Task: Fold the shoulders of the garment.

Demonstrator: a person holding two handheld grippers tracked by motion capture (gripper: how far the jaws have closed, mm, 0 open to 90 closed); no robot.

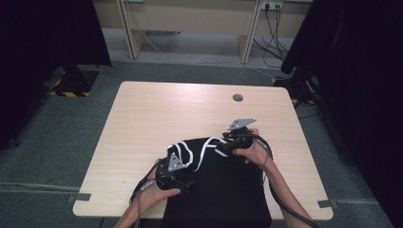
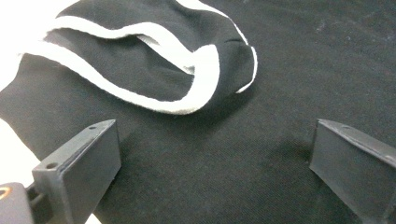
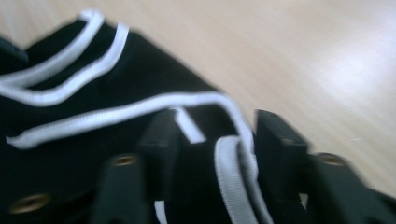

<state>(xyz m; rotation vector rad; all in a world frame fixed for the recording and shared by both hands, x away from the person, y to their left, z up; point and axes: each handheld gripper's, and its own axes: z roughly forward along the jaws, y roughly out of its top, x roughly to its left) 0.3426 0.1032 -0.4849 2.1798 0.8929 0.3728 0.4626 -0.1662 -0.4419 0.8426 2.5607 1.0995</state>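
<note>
A black garment [image 1: 216, 185] with white trim [image 1: 203, 151] lies on the near half of the pale wooden table [image 1: 190, 109] and hangs over its front edge. My left gripper [image 1: 183, 166] is at the garment's left side. Its jaws stand wide open over the flat black cloth [image 2: 224, 158], just short of a folded edge with white trim [image 2: 187, 105]. My right gripper [image 1: 222, 148] is at the garment's far right edge. Its jaws [image 3: 214, 119] stand apart with a trimmed fold of the cloth [image 3: 229, 163] between them. This view is blurred.
A round cable hole [image 1: 237, 98] sits in the table's far right part. Bare tabletop stretches beyond and to the left of the garment. Black curtains [image 1: 43, 42] hang at both sides, and a pale desk [image 1: 190, 19] with cables stands behind.
</note>
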